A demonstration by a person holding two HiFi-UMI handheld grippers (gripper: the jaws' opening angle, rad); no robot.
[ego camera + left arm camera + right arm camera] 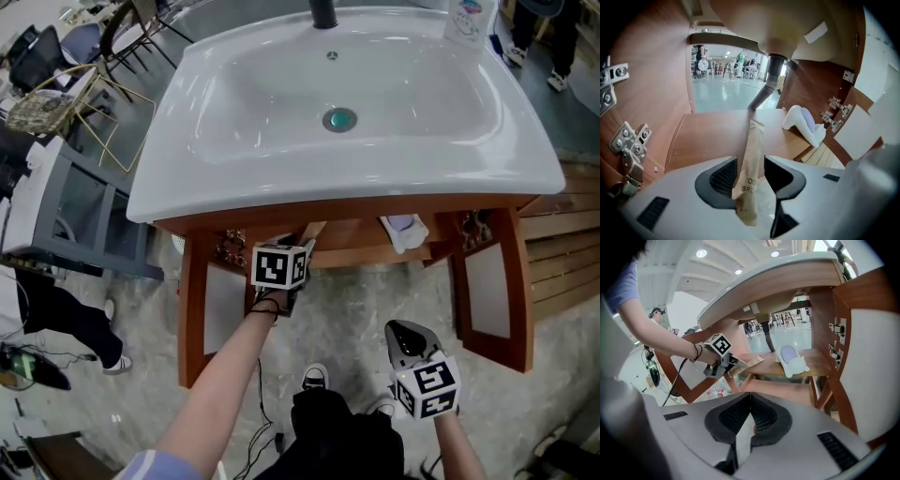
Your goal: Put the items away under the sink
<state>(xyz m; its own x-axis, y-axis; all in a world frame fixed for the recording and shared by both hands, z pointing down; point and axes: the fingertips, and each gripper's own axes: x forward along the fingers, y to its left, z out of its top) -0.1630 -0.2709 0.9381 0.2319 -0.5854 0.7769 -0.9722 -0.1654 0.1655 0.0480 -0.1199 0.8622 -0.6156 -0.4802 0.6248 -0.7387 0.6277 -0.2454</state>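
The left gripper (751,165) has its jaws parted around the paper-wrapped toothbrush (753,140), whose far end is over the under-sink shelf (705,136), while the right gripper (749,401) is closed on nothing, so the toothbrush, barely on the shelf, could tip off its front edge.

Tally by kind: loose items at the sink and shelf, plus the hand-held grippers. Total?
Paper toothbrush packet: 1
White-lilac item on shelf: 1
Bottle on sink: 1
Hand-held grippers: 2, left and right
Total: 5
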